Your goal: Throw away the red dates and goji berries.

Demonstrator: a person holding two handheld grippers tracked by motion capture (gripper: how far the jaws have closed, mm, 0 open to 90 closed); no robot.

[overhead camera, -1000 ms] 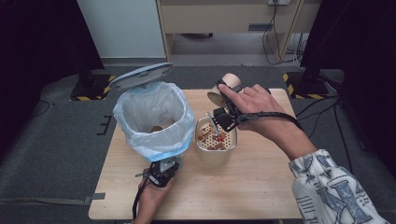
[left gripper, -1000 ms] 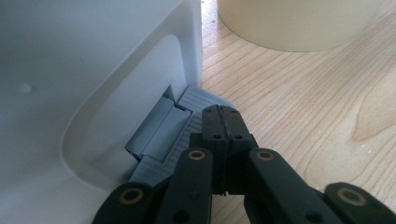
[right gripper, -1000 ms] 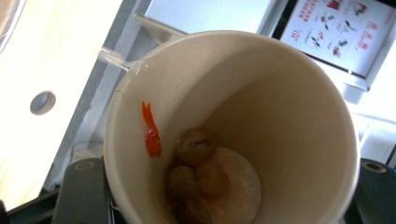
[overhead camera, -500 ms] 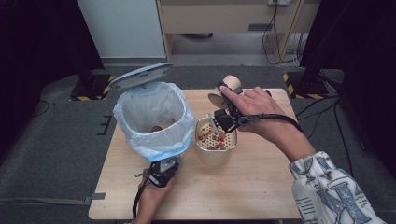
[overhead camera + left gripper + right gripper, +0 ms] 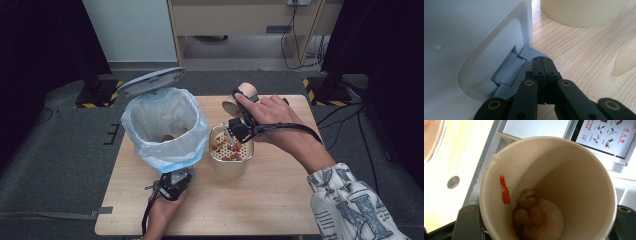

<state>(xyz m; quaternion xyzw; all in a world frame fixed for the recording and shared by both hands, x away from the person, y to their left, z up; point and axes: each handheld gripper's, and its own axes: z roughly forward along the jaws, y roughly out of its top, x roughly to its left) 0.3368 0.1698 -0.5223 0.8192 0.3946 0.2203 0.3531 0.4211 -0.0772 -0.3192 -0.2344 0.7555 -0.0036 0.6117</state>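
From above, my right tongs (image 5: 243,116) grip a paper cup (image 5: 240,98), tilted over a strainer tub (image 5: 231,150) just below them. My left tongs (image 5: 543,66) are pinched shut, pressing the bin's grey pedal (image 5: 510,72). Along my right tongs, the cup (image 5: 549,187) holds brown lumps (image 5: 529,207).
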